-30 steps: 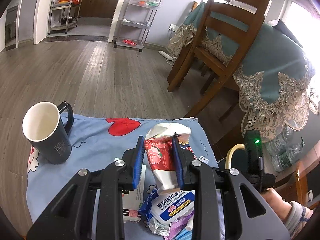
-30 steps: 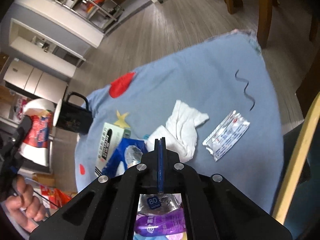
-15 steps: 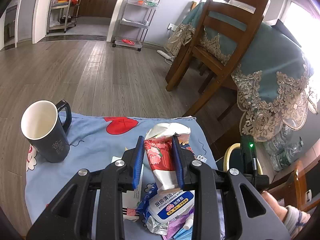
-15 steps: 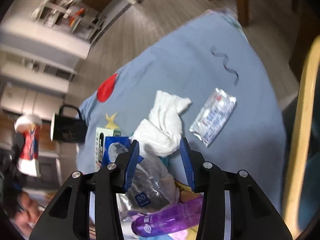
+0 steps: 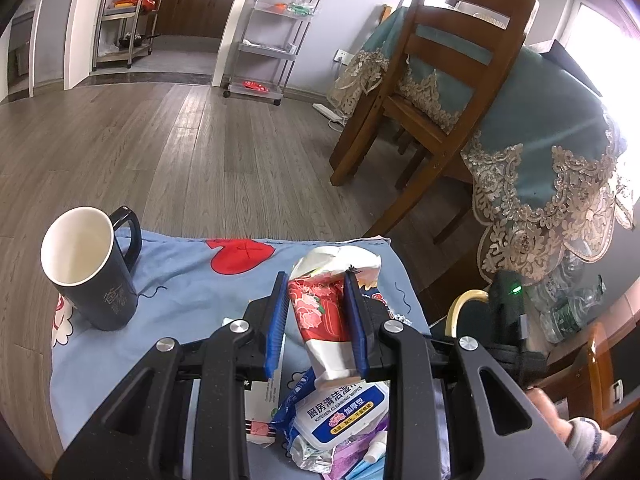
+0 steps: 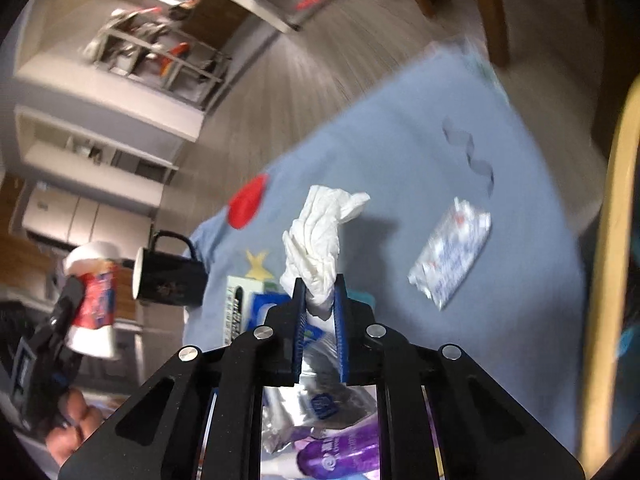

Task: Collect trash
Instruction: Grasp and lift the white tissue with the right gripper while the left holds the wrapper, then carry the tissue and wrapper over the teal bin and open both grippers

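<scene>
Tissue pickup in hand
The crumpled tissue [image 6: 320, 240] is being clamped by the closing right gripper [image 6: 319, 304]; the red tube [image 5: 320, 312] is gripped by the left gripper [image 5: 316, 320]; lifting is judged next.

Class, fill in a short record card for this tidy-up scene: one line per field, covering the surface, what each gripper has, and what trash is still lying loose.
surface: blue cloth with red heart
left gripper: shut on a red flowered wrapper, held off the cloth
right gripper: closing on a white tissue
loose trash: silver packet lying alone; wipes pack in a pile
not trash: black mug, upright
</scene>
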### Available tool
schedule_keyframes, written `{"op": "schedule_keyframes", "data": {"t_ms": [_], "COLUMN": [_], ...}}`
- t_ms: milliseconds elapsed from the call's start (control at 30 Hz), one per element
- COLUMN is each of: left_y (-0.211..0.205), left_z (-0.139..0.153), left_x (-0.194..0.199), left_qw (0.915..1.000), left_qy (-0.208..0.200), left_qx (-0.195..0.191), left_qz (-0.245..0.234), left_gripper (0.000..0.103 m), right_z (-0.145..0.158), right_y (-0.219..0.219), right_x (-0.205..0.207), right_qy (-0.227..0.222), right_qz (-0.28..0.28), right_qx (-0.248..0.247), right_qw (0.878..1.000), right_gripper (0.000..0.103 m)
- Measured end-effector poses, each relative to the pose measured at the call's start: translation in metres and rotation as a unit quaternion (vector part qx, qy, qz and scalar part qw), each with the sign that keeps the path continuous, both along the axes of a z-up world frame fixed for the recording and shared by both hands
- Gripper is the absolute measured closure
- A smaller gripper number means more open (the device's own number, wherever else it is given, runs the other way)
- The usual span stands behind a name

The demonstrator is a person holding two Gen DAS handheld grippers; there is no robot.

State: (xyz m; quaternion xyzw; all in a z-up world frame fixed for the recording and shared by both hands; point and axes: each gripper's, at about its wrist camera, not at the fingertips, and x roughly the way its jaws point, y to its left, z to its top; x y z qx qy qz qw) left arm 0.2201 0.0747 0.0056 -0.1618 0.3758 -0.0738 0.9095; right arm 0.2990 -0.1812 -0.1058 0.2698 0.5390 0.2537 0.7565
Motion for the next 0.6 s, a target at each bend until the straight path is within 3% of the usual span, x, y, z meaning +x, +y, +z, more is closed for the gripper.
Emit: {"op": "schedule_keyframes", "data": {"t_ms": [267,600], "left_y": [-0.013,-0.062], "left_z": [0.006,0.009], "left_x": [0.0,-0.001], "left_qw": [0.9999,0.998], "left_qy": [-0.007,-0.009], "left_qx": [0.003,0.016], "left_qz": [-0.013,-0.06], "left_gripper": [0.076,0.076], "right_z": [0.074,0.106], "right_y": [-0.022,-0.093], "right_x": [-0.017,-0.085], "right_qy": [-0.112,-0.171], "right_qz": [0.015,-0.016], "right_qx": [-0.056,-0.115], "right_qw": [0.992,0.978], "right_gripper": [0.089,0.089]}}
